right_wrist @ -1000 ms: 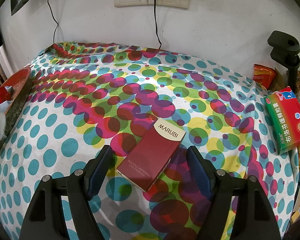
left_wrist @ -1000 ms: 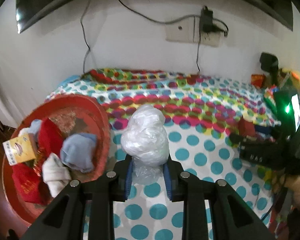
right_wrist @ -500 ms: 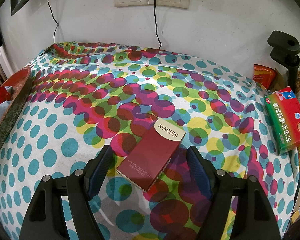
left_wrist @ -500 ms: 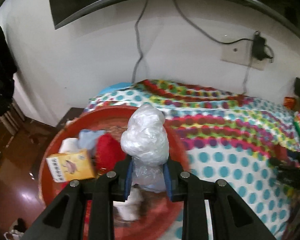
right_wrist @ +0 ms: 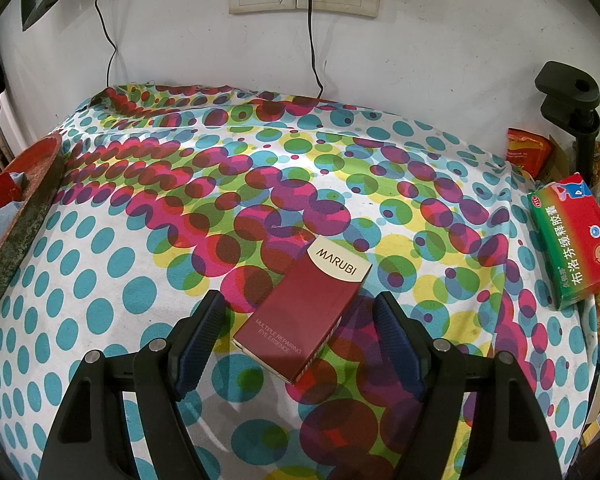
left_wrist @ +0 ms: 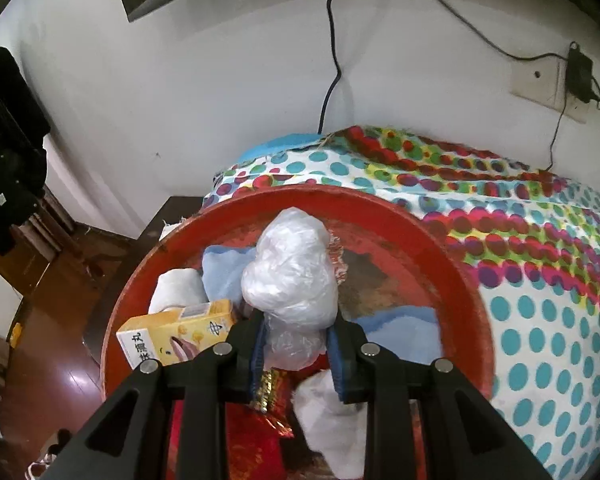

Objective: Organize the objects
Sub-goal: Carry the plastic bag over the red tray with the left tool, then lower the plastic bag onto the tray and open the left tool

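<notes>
The left claw grips a plastic bundle above the crowded red tray, while the right claw stands wide around the box on open tabletop.

Polka-dot cloth covers the whole table, teal spots at the near edge, pink, green and yellow ones toward the wall. Lying flat on it, a dark red box, set at an angle. At the left edge sits a red tray. Over at the right edge, a green and red box.
</notes>
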Tool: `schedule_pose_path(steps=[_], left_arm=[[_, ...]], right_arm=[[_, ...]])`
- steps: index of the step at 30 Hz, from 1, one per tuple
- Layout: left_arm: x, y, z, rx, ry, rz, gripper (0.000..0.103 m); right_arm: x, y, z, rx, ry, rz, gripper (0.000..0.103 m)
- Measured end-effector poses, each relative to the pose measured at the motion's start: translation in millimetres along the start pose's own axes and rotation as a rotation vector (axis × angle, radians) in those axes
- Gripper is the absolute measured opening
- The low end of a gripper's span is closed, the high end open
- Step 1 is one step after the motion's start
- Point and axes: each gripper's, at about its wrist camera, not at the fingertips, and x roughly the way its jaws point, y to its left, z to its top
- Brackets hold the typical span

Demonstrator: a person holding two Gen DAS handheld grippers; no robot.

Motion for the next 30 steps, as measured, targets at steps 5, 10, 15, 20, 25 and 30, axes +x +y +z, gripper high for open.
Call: schedule_pose_path(steps=[5,10,15,20,25,30], left_arm=[[12.5,6.3,2.8,-0.001,0.014,0.023,0.027],[24.8,8.0,4.8,0.01,0.037,0.028,0.029],[31.3,9.7,8.1,0.009,0.049,0.027,0.031],[36.1,13.5,10.0,-0.018,0.08,0.032,0.042],[34.5,16.2,9.6,-0.02,0.084,0.037,0.051],[31.0,25.9,10.0,-0.073,0.111,-0.006,0.051]], right_arm=[[0.0,0.0,0.0,0.0,0.0,0.0,0.074],[0.1,0.0,-0.2,-0.001,0.0,0.001,0.074],[0.1,0.0,-0.3,-0.001,0.0,0.001,0.074],[0.2,-0.2,-0.2,-0.002,0.0,0.002,0.074],[1.0,-0.3,0.2,0.0,0.001,0.001,0.076],[1.3,-0.9,0.8,-0.003,0.001,0.003,0.077]])
